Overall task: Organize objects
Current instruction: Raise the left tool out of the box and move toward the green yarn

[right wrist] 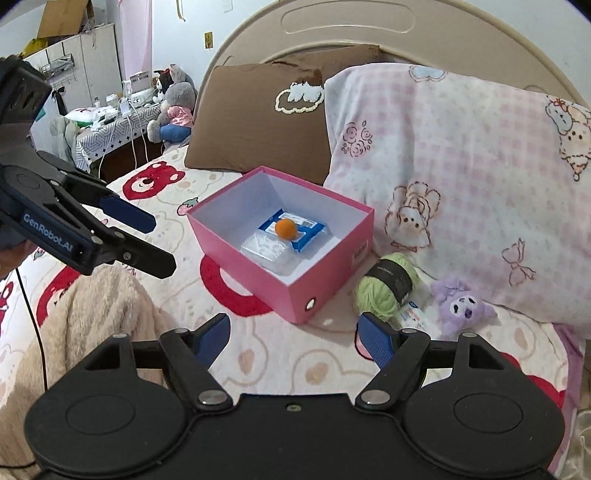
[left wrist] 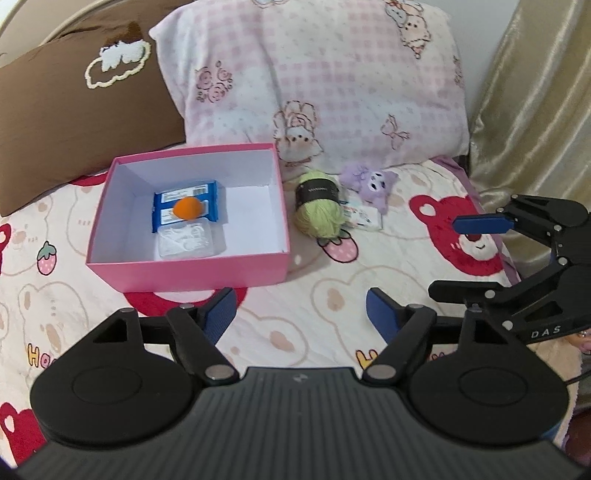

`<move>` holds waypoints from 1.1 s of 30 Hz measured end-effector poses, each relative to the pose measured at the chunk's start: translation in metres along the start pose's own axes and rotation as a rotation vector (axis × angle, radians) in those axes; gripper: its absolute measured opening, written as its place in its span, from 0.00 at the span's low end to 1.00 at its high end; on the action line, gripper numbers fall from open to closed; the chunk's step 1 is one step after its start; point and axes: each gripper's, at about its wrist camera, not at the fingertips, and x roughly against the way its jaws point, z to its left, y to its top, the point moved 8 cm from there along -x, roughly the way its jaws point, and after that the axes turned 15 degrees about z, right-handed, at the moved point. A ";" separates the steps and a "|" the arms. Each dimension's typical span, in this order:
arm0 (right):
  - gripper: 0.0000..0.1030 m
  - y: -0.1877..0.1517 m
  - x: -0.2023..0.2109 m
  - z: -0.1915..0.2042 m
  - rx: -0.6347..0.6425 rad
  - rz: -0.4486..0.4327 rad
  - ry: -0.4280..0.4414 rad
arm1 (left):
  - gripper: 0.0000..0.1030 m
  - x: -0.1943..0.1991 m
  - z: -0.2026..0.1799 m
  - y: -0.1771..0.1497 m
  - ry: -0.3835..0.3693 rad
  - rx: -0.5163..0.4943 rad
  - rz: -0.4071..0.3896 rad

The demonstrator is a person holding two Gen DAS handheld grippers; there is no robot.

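Bedsheet (left wrist: 314, 295) with bear and strawberry print under us, both units hovering over the bed. Our left gripper (left wrist: 300, 314) is nearest, fingers spread wide, nothing between them. Our right gripper (right wrist: 293, 334) is likewise wide and empty, low over the sheet, with a beige fleece blanket (right wrist: 92, 314) at its left. Next out, we see the pink box (left wrist: 192, 271), open-topped, holding a clear plastic pack (left wrist: 186, 242), a blue packet (left wrist: 188, 205) behind it and an orange ball (left wrist: 189, 208) resting on the packet. Just right of the box, we see green yarn (left wrist: 320, 206), then a purple plush (left wrist: 371, 184) with a small packet (left wrist: 364, 218) by it. Farthest, we see a brown pillow (left wrist: 74, 110) and a pink checked pillow (left wrist: 325, 81) against the headboard (right wrist: 369, 26).
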 end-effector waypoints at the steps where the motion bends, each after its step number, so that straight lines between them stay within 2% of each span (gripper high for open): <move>1: 0.78 -0.002 0.002 0.001 0.010 -0.008 0.008 | 0.76 -0.001 -0.003 -0.001 -0.003 -0.007 0.002; 7: 0.78 -0.016 0.011 0.006 0.070 -0.054 0.030 | 0.82 -0.011 -0.022 -0.012 -0.012 -0.035 -0.001; 14: 0.79 -0.025 0.001 0.002 0.117 -0.067 0.005 | 0.86 -0.037 -0.042 -0.011 -0.084 -0.012 0.022; 17: 0.79 -0.024 -0.012 -0.003 0.157 -0.055 -0.023 | 0.86 -0.053 -0.049 -0.005 -0.107 0.010 0.032; 20: 0.79 -0.023 -0.025 -0.011 0.196 -0.051 -0.073 | 0.89 -0.065 -0.049 0.002 -0.088 0.032 0.001; 23: 0.79 -0.024 -0.034 -0.019 0.244 -0.095 -0.105 | 0.92 -0.076 -0.050 0.010 -0.178 0.064 0.010; 24: 0.79 -0.024 -0.038 -0.021 0.253 -0.106 -0.109 | 0.93 -0.078 -0.050 0.012 -0.184 0.074 0.007; 28: 0.79 -0.025 -0.059 -0.032 0.271 -0.102 -0.115 | 0.95 -0.089 -0.052 0.026 -0.137 0.073 -0.033; 33: 0.79 -0.024 -0.081 -0.038 0.330 -0.094 -0.133 | 0.96 -0.107 -0.060 0.045 -0.157 0.102 -0.073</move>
